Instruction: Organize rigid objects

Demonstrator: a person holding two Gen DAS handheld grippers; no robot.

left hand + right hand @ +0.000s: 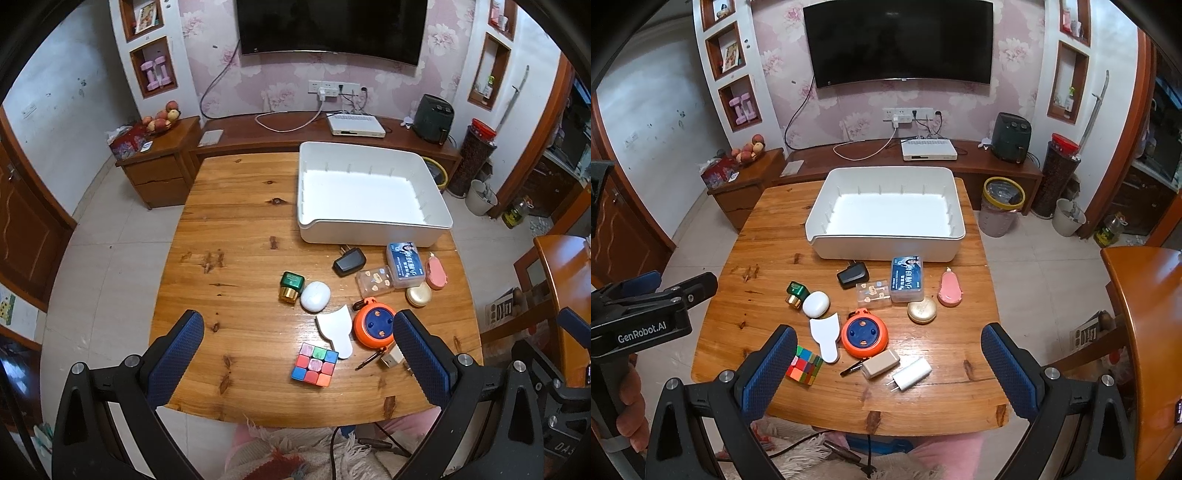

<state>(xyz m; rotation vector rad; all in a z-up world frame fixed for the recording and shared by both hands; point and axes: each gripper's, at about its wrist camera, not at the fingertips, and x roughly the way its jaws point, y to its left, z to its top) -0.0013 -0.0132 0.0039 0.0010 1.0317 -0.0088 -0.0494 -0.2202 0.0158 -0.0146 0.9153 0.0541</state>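
On the bench (768, 266), nothing is sorted yet: the white bin (886, 218) at the far side looks empty, and every item lies loose between it and the near edge. Among them are a cube (804, 365), orange reel (864, 334), white charger (910, 373), black adapter (852, 275), blue box (906, 278) and gold compact (922, 310). Both the left claw (299, 354) and right claw (888, 369) hang spread wide and empty over the near edge. The charger and cube sit nearest that edge. Open wood to the left gives room to manoeuvre; the cluster itself is tight.
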